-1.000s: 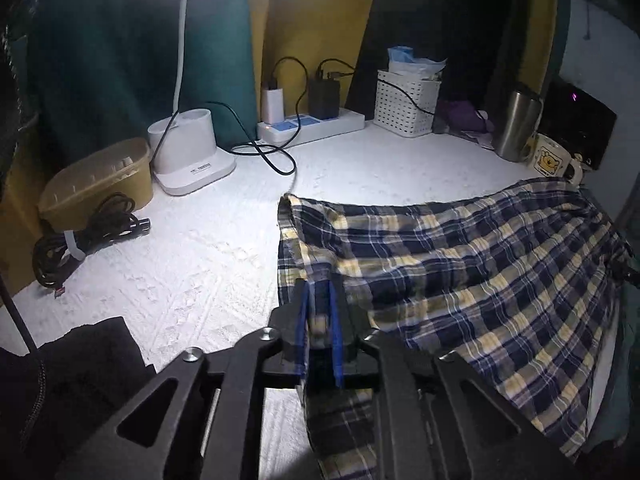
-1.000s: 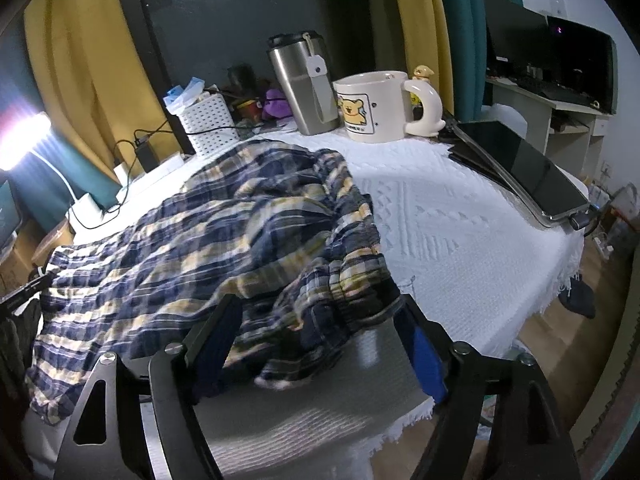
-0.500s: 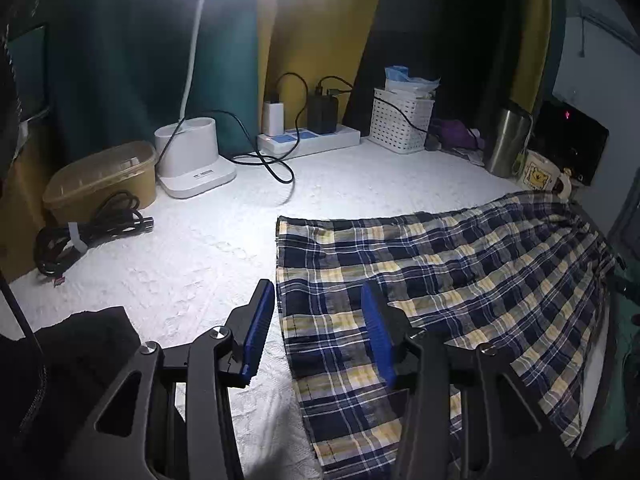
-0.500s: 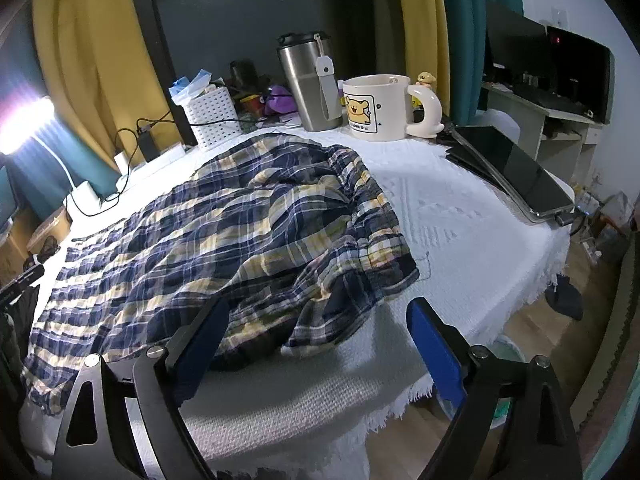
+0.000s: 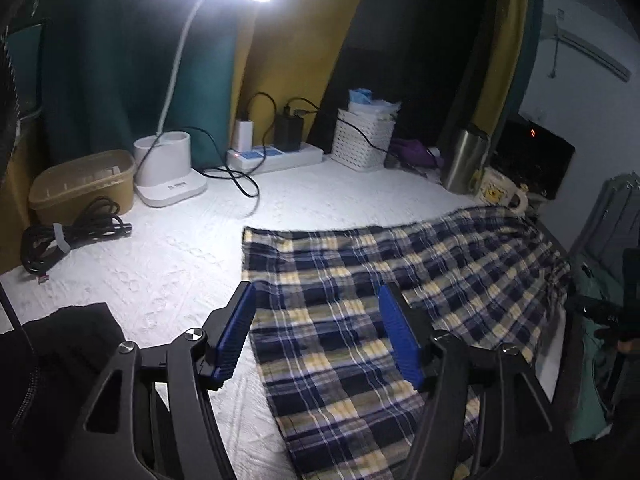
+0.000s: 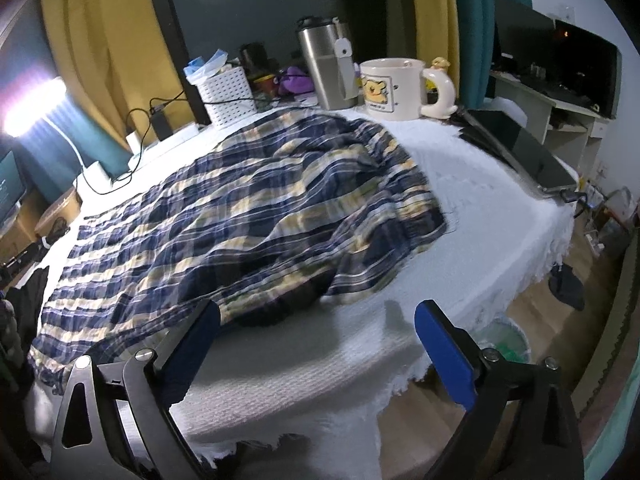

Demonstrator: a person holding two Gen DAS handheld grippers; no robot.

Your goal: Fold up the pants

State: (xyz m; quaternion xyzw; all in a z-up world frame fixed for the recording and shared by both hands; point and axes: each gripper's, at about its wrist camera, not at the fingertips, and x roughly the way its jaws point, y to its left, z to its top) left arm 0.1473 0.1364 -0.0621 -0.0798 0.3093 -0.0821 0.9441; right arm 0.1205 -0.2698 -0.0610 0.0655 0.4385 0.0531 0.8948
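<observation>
The navy and yellow plaid pants (image 5: 380, 304) lie stretched out on the white tablecloth (image 5: 168, 272). In the left wrist view my left gripper (image 5: 316, 320) is open and empty, raised above the leg-end hem, which lies flat. In the right wrist view the pants (image 6: 248, 208) run from the far left to a rumpled waist end near me. My right gripper (image 6: 320, 336) is open and empty, just short of that rumpled edge, over the table's front edge.
A lamp base (image 5: 168, 172), power strip (image 5: 276, 156), white basket (image 5: 364, 140), steel tumbler (image 6: 328, 68) and bear mug (image 6: 396, 88) line the back. A tan box (image 5: 84, 184) and cable bundle (image 5: 68, 236) sit left. A laptop (image 6: 520, 152) lies right. Dark cloth (image 5: 60, 344) lies near left.
My left gripper let go of the pants hem, opened and drew back and up. My right gripper stayed open and pulled back from the waist end. The pants settled flatter.
</observation>
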